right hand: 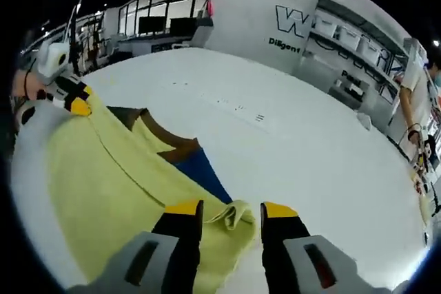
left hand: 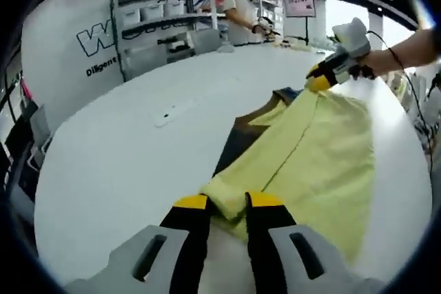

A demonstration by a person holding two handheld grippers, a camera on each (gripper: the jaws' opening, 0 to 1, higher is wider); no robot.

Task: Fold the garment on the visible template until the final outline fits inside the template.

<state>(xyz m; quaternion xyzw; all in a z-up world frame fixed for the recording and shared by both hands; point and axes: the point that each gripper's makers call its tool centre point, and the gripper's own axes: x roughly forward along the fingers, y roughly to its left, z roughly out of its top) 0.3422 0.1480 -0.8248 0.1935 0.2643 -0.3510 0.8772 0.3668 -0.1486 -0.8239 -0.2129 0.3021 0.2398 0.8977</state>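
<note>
Tools pinch opposite corners of the yellow shirt [left hand: 310, 149], left tool [left hand: 227, 202] and right tool [right hand: 229, 209], stretching it over the dark template [right hand: 200, 170].

Garment [left hand: 310, 149]: soft matt yellow cloth; table [left hand: 138, 163]: smooth white, faint sheen.

Each gripper has black jaws with yellow tips on a pale grey body: the left gripper [left hand: 227, 202] and the right gripper [right hand: 231, 209]. A thin black cable [left hand: 406, 77] runs along the person's arm.
</note>
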